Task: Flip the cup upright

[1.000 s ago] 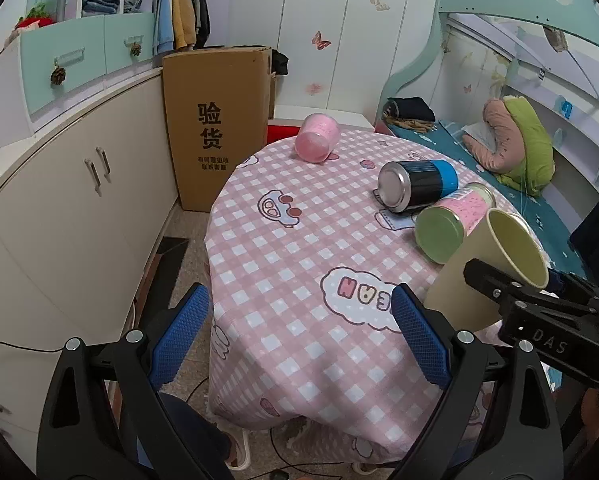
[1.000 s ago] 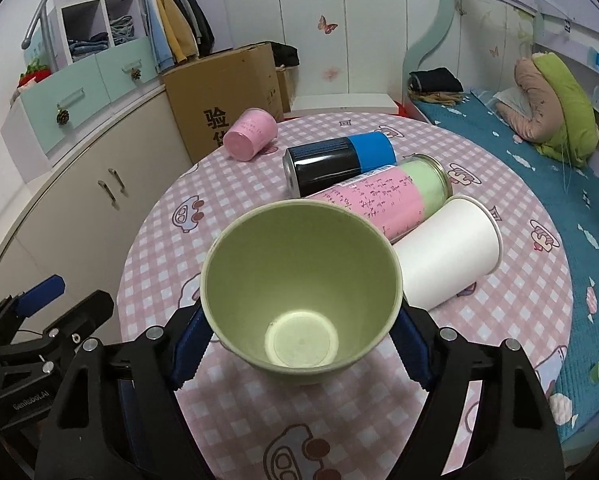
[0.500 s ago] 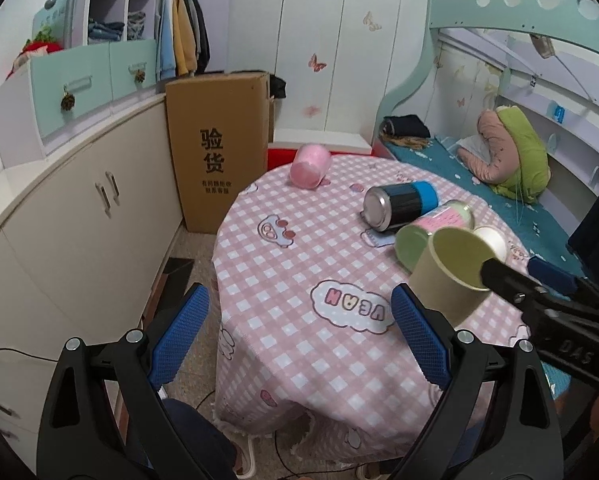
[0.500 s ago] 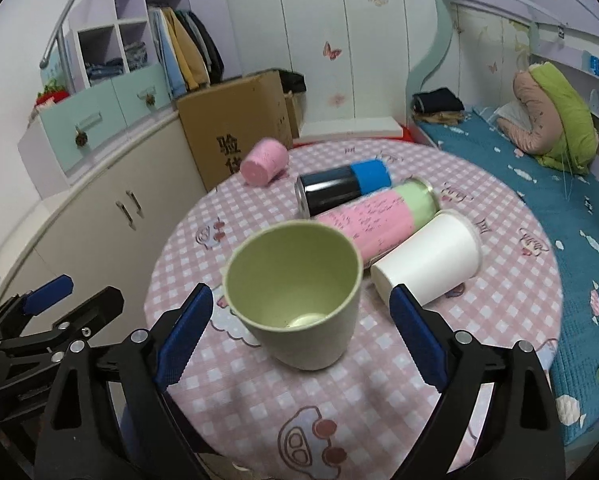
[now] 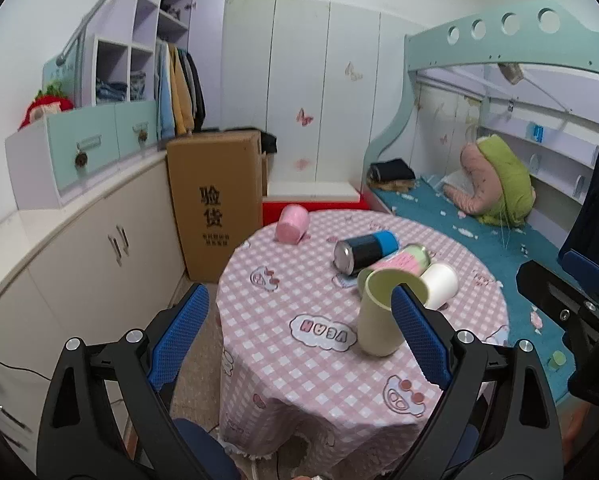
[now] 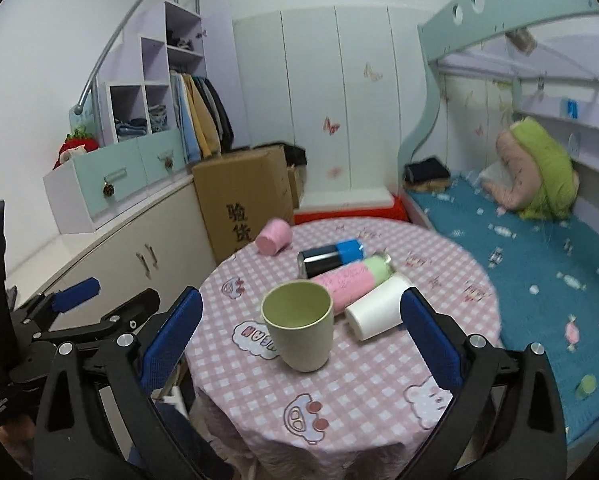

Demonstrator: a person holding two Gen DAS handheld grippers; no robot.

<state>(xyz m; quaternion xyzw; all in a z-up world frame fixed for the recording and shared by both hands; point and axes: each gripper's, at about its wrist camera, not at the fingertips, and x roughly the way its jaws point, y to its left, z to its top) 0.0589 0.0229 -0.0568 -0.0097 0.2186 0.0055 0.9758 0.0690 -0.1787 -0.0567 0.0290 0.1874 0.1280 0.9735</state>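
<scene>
Both grippers, left gripper and right gripper, gape empty; green cup stands upright on the table.

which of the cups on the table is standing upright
The green cup, nearest the camera, stands mouth up on the tablecloth. The white cup, pink cup, and the two bottles behind it all lie on their sides.

We hold our left tool with its blue-padded fingers spread wide and nothing between them. Our right tool is likewise spread wide and grips nothing, sitting just beside the left one.
</scene>
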